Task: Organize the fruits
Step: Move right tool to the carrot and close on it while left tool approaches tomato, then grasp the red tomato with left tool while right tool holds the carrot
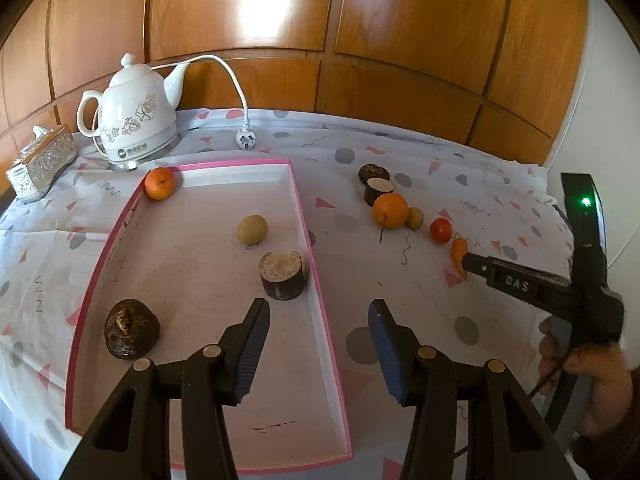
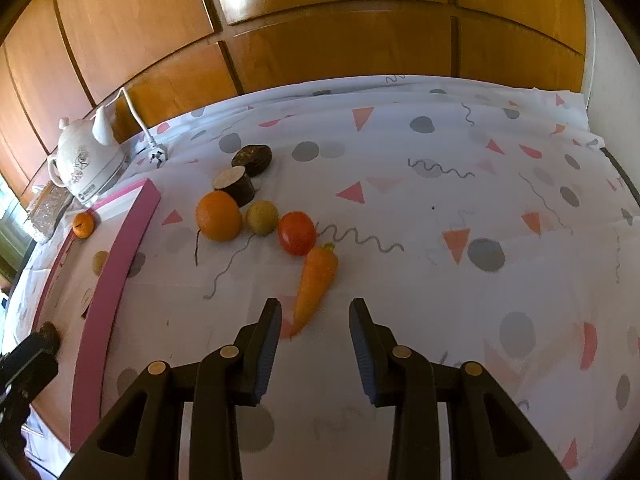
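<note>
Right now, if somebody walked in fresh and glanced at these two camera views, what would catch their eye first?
Probably the pink-rimmed tray on the patterned cloth, holding a small orange, a yellowish fruit and two dark brown pieces. Next, the row of loose produce to its right, led by the big orange and red tomato. Then the carrot, its tip lying between the open right tongs.

Pink-rimmed tray [image 1: 316, 280] holds four fruits; at its three o'clock on the tabletop [image 2: 440, 280] lie an orange [image 2: 218, 216], tomato [image 2: 297, 233] and carrot [image 2: 314, 286].

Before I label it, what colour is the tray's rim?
Pink; the tray's rim shows best in the left wrist view.
</note>
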Demonstrator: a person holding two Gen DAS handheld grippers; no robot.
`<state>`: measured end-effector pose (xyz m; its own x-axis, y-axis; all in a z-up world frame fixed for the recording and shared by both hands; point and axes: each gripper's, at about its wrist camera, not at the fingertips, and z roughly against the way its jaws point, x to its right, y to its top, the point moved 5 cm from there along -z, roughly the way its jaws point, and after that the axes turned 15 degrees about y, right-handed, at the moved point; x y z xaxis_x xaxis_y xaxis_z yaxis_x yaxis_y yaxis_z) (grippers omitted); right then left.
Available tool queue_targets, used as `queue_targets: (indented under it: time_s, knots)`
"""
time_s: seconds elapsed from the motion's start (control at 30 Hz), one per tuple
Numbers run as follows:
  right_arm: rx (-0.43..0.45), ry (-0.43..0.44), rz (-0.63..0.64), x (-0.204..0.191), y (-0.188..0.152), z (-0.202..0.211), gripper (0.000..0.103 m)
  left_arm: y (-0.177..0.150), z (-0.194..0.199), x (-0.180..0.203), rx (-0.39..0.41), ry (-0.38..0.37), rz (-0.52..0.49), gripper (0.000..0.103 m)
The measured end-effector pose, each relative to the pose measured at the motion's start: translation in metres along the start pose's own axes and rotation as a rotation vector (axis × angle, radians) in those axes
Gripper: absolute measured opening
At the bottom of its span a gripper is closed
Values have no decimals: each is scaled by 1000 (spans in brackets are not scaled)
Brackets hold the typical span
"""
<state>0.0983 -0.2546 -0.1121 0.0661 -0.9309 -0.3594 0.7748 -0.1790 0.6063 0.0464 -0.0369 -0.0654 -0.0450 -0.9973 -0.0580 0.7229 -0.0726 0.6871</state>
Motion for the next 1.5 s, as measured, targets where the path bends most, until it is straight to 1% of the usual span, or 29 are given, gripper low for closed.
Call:
queue_targets:
  time_s: [0.2, 0.23, 0.37, 0.4, 0.53, 0.63, 0.7, 0.77, 0.87, 0.97, 1.13, 1.27, 1.4, 1.5]
  knots:
    - [-7, -26, 17, 2, 10, -14, 35, -1, -1, 2, -1, -5, -8, 52]
    - [-16, -27, 23, 3, 11, -18, 31, -1, -1, 3, -2, -7, -10, 52]
    - [-31, -22, 37, 5, 12, -26, 25, -1, -3, 5, -4, -9, -15, 52]
    - [-32, -21, 55, 5, 12, -26, 21, -1, -3, 5, -5, -10, -15, 52]
    - [-28, -74, 98, 10, 11, -21, 20, 1, -6, 8, -10, -16, -18, 52]
    - [-28, -106, 109, 21, 10, -17, 20, 2, -9, 12, -18, -21, -25, 52]
    - [-25, -152, 139, 27, 9, -13, 20, 3, -10, 15, -22, -24, -32, 52]
    - [-30, -171, 154, 33, 7, -12, 20, 6, -12, 18, -25, -27, -36, 52]
    - [-25, -153, 141, 41, 7, -8, 20, 11, -15, 25, -33, -36, -42, 52]
    - [-27, -135, 133, 46, 8, -8, 22, 17, -18, 36, -44, -62, -44, 52]
    - [-15, -126, 129, 45, 6, -7, 22, 27, -26, 61, -64, -128, -57, 52]
    - [-3, -101, 111, 49, 6, -7, 22, 35, -33, 80, -77, -168, -77, 41]
    - [8, -84, 101, 50, 5, -5, 22, 43, -43, 98, -110, -222, -69, 37]
    - [13, -82, 100, 50, 5, -5, 22, 48, -52, 114, -129, -246, -79, 36]
